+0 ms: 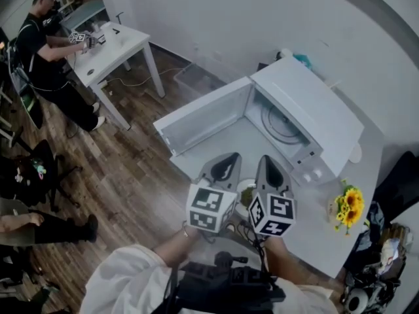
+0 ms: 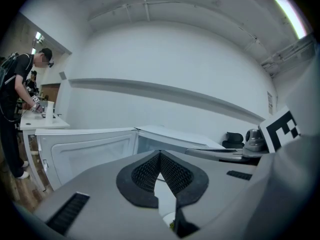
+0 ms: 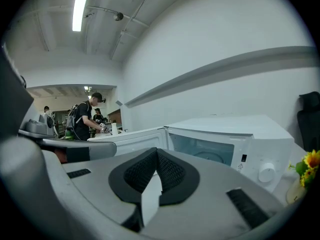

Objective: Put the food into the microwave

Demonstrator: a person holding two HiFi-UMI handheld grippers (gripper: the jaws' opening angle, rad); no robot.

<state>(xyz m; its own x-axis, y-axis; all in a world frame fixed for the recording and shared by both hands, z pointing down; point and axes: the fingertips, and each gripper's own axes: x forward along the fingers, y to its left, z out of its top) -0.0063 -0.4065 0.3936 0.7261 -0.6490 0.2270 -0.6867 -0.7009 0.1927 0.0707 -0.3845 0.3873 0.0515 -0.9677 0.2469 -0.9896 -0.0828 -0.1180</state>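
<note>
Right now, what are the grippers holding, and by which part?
The plate, it seems, by its rim: left gripper on its left edge, right gripper on its right.

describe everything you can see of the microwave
The white microwave sits on a white table, near the wall. Its door is swung wide open, showing a pale cavity with a round turntable, nothing on it. Two round knobs sit on the control panel beside the opening.

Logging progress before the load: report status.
Shut and empty: left gripper, right gripper, over the food. On the table, not loaded. The microwave door open, nothing in the way.
</note>
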